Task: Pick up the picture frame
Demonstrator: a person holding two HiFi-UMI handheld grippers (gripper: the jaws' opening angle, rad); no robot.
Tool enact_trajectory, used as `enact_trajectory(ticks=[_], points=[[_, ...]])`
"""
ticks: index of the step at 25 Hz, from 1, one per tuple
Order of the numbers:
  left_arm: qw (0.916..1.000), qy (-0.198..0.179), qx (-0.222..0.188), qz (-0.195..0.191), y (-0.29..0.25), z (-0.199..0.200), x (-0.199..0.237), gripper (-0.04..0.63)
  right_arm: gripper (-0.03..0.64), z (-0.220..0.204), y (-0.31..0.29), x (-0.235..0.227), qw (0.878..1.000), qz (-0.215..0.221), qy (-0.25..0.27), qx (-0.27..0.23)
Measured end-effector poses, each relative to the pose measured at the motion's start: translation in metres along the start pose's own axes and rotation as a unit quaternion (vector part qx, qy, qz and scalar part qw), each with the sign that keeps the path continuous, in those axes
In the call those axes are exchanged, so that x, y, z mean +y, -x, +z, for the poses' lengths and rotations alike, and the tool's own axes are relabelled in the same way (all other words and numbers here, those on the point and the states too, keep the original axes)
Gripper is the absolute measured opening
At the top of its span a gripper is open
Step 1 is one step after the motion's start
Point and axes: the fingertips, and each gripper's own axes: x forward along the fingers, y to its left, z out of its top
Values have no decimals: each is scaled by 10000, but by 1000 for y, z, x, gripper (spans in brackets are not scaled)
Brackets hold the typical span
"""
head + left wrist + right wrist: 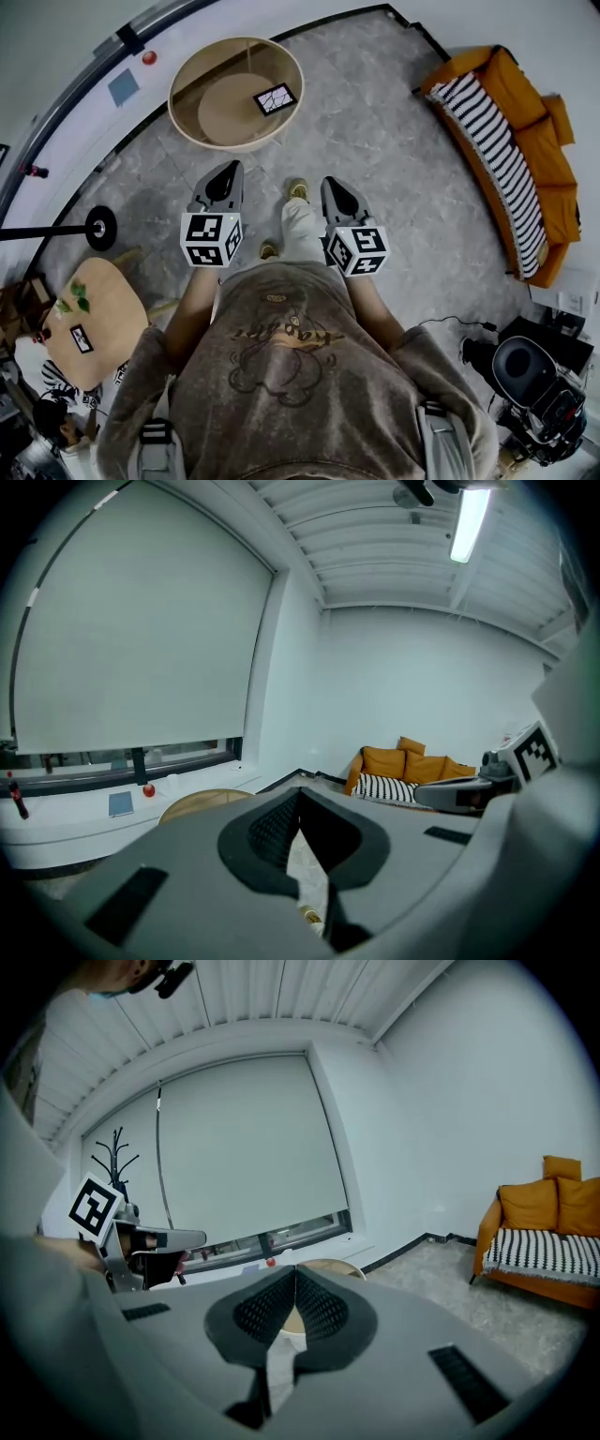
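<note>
Straight ahead of the person, on the grey marbled floor (375, 122), stands a round wooden worktop (187, 112) with a raised rim. The picture frame (275, 97) lies flat on it near its right edge: black border, pale picture with dark lines, too small to read. It is well apart from both tongs.

The left tongs (228, 169) and right tongs (333, 184) are held side by side, pointing towards that worktop. Each gripper view shows the ribbed pads meeting at the tips, so both are closed with nothing between them. Each carries a cube (210, 239) of black-and-white square markers.

The sweatshirt (281, 375) has a brown cartoon print with lettering above it that cannot be made out. No brand or label elsewhere is legible.

An orange sofa (539, 141) with a striped throw (492, 141) stands at the right. A smaller wooden worktop (112, 300), cut off at the left edge, bears green leaves (75, 297) and a small black-bordered card (82, 338). On the window ledge (84, 112) lie a red ball (149, 57) and a blue card (123, 87).
</note>
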Motion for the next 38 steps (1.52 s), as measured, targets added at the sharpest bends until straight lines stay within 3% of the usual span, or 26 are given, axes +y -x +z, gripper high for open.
enact_trajectory(ticks=[17,38], points=[[9999,40,111,-40,-102,30,31,8,18,30,-91,-56,9999,24,-157,55],[9990,214,-12,392,-221,94,69,8,20,116,-209,-131,9989,462,54,75]])
